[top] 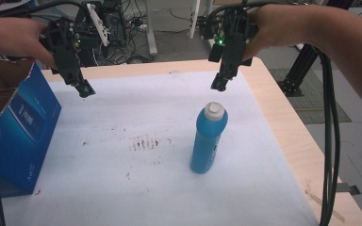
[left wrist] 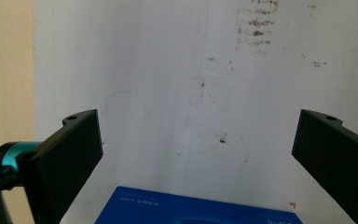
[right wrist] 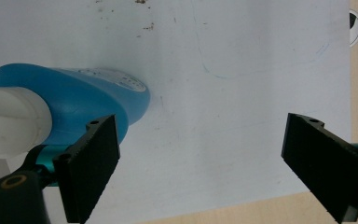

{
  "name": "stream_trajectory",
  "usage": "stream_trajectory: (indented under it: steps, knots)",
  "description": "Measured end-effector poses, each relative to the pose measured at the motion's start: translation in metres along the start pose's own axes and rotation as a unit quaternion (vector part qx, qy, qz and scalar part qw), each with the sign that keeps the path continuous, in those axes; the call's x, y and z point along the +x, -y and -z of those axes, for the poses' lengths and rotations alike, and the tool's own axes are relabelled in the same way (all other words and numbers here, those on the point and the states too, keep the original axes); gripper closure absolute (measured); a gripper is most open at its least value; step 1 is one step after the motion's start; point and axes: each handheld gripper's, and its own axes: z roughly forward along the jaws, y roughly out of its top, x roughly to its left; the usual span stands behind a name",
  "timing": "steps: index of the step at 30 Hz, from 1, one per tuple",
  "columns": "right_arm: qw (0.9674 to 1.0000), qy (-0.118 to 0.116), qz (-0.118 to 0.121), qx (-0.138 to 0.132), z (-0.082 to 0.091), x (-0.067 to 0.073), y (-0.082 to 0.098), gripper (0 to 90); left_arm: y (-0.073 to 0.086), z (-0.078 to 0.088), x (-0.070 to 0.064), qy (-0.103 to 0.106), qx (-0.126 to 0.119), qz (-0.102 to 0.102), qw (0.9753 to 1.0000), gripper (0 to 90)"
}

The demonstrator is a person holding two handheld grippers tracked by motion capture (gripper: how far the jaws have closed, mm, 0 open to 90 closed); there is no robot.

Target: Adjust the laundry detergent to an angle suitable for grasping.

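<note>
- White sheet [top: 136, 188] over a pale wooden table [top: 283, 113], with brown smudges [top: 143, 142] near the middle; cables and black frames crowd the floor beyond the far edge.
- Bottle [top: 208, 139] stands upright right of centre on the sheet, blue body, white cap [top: 215, 111] on top. Its label print is too small to read from the high view.
- In the right gripper view the bottle [right wrist: 74, 100] is cut off at the left edge, and the near jaw covers part of its lower side.
- Right gripper [top: 219, 84] hangs above and just behind the cap, tilted down toward it, not touching. Jaws spread wide with only bare sheet between them; the bottle sits outside the left jaw.
- Left gripper [top: 85, 89] hangs well apart from the bottle, over the far left of the sheet. Jaws wide apart, nothing in them.
- Blue box [top: 21, 136] at the left edge, flap up, partly out of frame; its lettering is blurred. Its top edge [left wrist: 196, 207] peeks in below the left jaws.
</note>
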Motion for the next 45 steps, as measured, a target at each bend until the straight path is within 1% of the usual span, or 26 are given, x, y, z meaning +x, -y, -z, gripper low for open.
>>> stream_trajectory:
  steps: [2, 8, 11, 15, 17, 21, 24, 25, 26, 28, 29, 31, 32, 34, 35, 38, 40, 41, 42, 43, 45]
  knots:
    - [1.0, 0.001, -0.001, 0.0, 0.001, 0.001, 0.0, 10.7, -0.001, 0.001, -0.001, -0.001, -0.001, -0.003, 1.0, 1.7]
    - [1.0, 0.003, -0.001, -0.003, 0.003, 0.002, 0.001, 10.8, -0.003, 0.002, -0.004, -0.001, -0.004, 0.002, 1.0, 1.7]
    - [1.0, 0.003, 0.001, 0.0, 0.003, 0.003, 0.002, 10.7, -0.004, 0.002, -0.006, -0.001, 0.0, -0.002, 1.0, 1.7]
    - [1.0, 0.004, 0.001, -0.001, 0.004, 0.003, 0.002, 10.8, -0.005, 0.002, -0.007, 0.0, -0.004, 0.003, 1.0, 1.7]
    - [1.0, 0.006, 0.001, -0.004, 0.004, 0.002, 0.003, 10.7, -0.005, 0.002, -0.007, 0.0, -0.001, 0.003, 1.0, 1.7]
    - [1.0, 0.006, -0.002, -0.006, 0.004, 0.002, 0.004, 10.7, -0.006, 0.003, -0.008, -0.004, -0.004, 0.008, 1.0, 1.7]
    - [0.9999, 0.007, -0.004, -0.009, 0.003, 0.001, 0.004, 10.7, -0.007, 0.004, -0.01, -0.002, -0.012, 0.024, 0.9997, 1.7]
    - [0.9999, 0.009, 0.001, -0.007, 0.002, 0.0, 0.005, 10.7, -0.007, 0.004, -0.012, -0.003, -0.017, 0.027, 0.9995, 1.7]
    - [0.9999, 0.009, 0.001, -0.007, 0.002, 0.0, 0.005, 10.7, -0.007, 0.004, -0.012, -0.003, -0.017, 0.027, 0.9995, 1.6]
    - [0.9999, 0.01, -0.006, -0.004, 0.001, 0.0, 0.006, 10.7, -0.008, 0.005, -0.013, -0.008, -0.02, 0.03, 0.9993, 1.7]
    - [0.9999, 0.011, -0.005, -0.002, 0.002, 0.0, 0.006, 10.7, -0.008, 0.005, -0.014, -0.013, -0.022, 0.04, 0.9989, 1.7]
    - [0.9999, 0.013, -0.005, -0.003, 0.003, 0.0, 0.007, 10.7, -0.008, 0.005, -0.015, -0.013, -0.021, 0.042, 0.9988, 1.7]
    - [0.9999, 0.013, -0.001, -0.007, 0.003, 0.0, 0.007, 10.7, -0.008, 0.005, -0.015, -0.013, -0.019, 0.043, 0.9988, 1.7]
    - [0.9999, 0.014, -0.002, -0.009, 0.004, 0.001, 0.008, 10.7, -0.009, 0.005, -0.016, -0.014, -0.017, 0.051, 0.9985, 1.7]
    - [0.9999, 0.014, -0.002, -0.009, 0.004, 0.001, 0.008, 10.7, -0.009, 0.005, -0.016, -0.014, -0.017, 0.051, 0.9985, 1.7]
    - [0.9998, 0.014, -0.006, -0.015, 0.007, 0.003, 0.009, 10.7, -0.007, 0.008, -0.02, -0.019, -0.021, 0.062, 0.9977, 1.7]
    - [0.9997, 0.017, -0.002, -0.014, 0.007, 0.002, 0.008, 10.7, -0.005, 0.008, -0.023, -0.023, -0.028, 0.081, 0.996, 1.7]
    - [0.9997, 0.018, -0.006, -0.014, 0.007, 0.002, 0.008, 10.7, -0.004, 0.008, -0.024, -0.026, -0.032, 0.089, 0.9952, 1.7]
    - [0.9997, 0.018, -0.006, -0.014, 0.007, 0.002, 0.008, 10.7, -0.004, 0.008, -0.024, -0.026, -0.032, 0.089, 0.9952, 1.6]
    - [0.9997, 0.019, -0.004, -0.014, 0.007, 0.002, 0.008, 10.7, 0.0, 0.006, -0.026, -0.03, -0.04, 0.105, 0.9933, 1.6]
    - [0.9996, 0.023, -0.009, -0.011, 0.006, 0.001, 0.008, 10.7, 0.003, 0.004, -0.026, -0.036, -0.049, 0.119, 0.9911, 1.7]
